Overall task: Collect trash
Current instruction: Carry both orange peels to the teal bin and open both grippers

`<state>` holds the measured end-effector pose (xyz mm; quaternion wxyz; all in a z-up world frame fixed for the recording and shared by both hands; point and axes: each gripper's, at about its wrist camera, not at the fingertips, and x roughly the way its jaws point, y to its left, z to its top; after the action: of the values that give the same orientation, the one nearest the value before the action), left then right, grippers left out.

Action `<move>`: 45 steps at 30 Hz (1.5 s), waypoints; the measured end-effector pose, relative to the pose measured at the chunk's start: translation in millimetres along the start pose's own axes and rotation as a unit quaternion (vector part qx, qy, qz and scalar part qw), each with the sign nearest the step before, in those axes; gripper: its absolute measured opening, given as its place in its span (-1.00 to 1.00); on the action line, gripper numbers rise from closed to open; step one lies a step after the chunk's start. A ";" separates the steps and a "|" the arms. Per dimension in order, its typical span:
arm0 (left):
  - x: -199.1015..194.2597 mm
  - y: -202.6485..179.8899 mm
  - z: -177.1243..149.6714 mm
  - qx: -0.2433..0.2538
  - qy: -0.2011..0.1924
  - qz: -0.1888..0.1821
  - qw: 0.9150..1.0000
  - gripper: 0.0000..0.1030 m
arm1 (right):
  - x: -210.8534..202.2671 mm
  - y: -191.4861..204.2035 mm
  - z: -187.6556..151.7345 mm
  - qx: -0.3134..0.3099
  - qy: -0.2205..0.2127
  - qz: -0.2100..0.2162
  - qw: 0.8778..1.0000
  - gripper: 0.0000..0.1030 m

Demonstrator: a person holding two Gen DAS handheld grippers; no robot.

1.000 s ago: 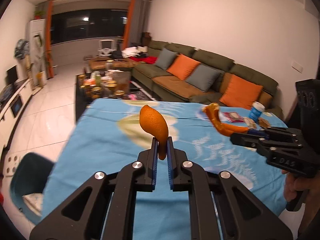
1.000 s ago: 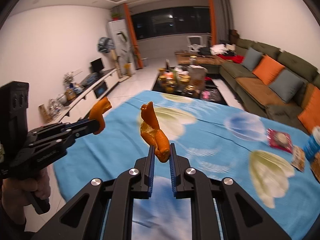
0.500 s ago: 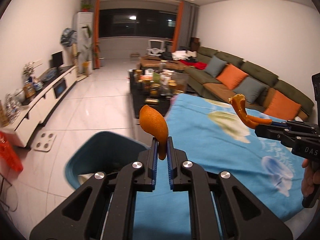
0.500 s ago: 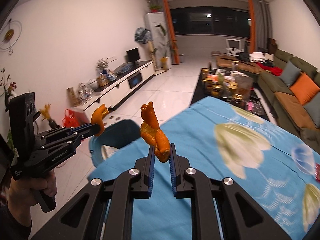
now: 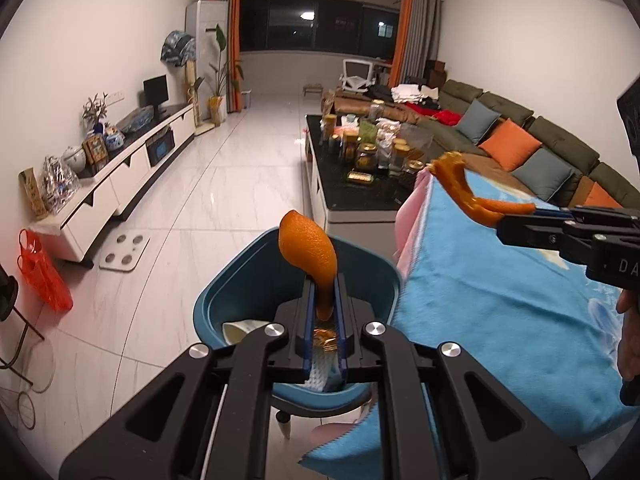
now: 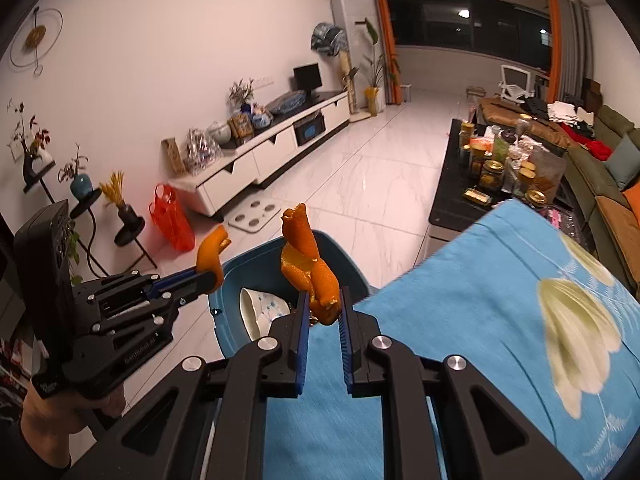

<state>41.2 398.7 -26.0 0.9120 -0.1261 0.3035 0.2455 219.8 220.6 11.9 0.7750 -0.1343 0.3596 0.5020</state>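
Gripping orange peel [image 5: 310,250], left claw [image 5: 324,300] nearly closed; right claw [image 6: 323,304] pinching torn peel [image 6: 306,266], seemingly above bin [image 5: 248,280].

Left gripper [image 5: 324,280], right gripper [image 6: 323,300]: black slotted linkage arms, silver pivot screws behind fingers, blue ribbed pads [image 6: 301,344] on inner finger faces, pale lettering on housing.

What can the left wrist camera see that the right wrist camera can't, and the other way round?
Only the left wrist view shows the sofa's orange cushions and round glass on the floor. Only the right wrist view shows the wall clock and the yellow flower print on the blue cloth. Both show the blue bin, the red bag, and each gripper, left and right, shut on orange peel.
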 end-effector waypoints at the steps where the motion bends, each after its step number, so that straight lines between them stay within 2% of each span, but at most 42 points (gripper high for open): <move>1: 6.1 -3.1 -1.1 -0.001 0.003 0.000 1.000 -0.82 | 7.7 2.2 2.4 -0.003 0.006 0.000 1.000 -0.76; 8: 46.7 -8.0 0.6 -0.005 0.029 0.004 1.000 -0.82 | 44.7 8.1 15.9 -0.009 0.037 0.000 0.999 -0.76; 25: 145.2 -9.2 3.1 -0.014 0.087 -0.003 0.996 -0.82 | 123.1 18.1 23.3 -0.031 0.121 -0.011 0.992 -0.76; 38: 192.0 -7.6 -9.9 -0.026 0.123 -0.002 0.992 -0.81 | 171.8 20.2 19.2 -0.046 0.189 -0.024 0.981 -0.71; 41: 199.5 -10.7 -11.5 -0.029 0.127 -0.001 0.991 -0.74 | 177.3 16.4 18.8 -0.045 0.195 -0.026 0.979 -0.62; 42: 201.3 -11.6 -11.3 -0.031 0.128 -0.001 0.991 -0.72 | 178.5 15.4 19.0 -0.043 0.198 -0.025 0.979 -0.46; 44: 202.8 -12.4 -11.0 -0.030 0.125 0.003 0.992 -0.70 | 176.8 14.6 20.4 -0.041 0.189 -0.029 0.981 -0.46; 45: 203.9 -13.3 -10.8 -0.030 0.126 0.002 0.992 -0.54 | 175.4 14.2 21.0 -0.038 0.186 -0.028 0.981 -0.46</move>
<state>184.7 459.0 -158.9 0.8619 -0.1825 0.4088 0.2381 258.0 358.6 -92.5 0.7027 -0.2649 0.4741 0.4597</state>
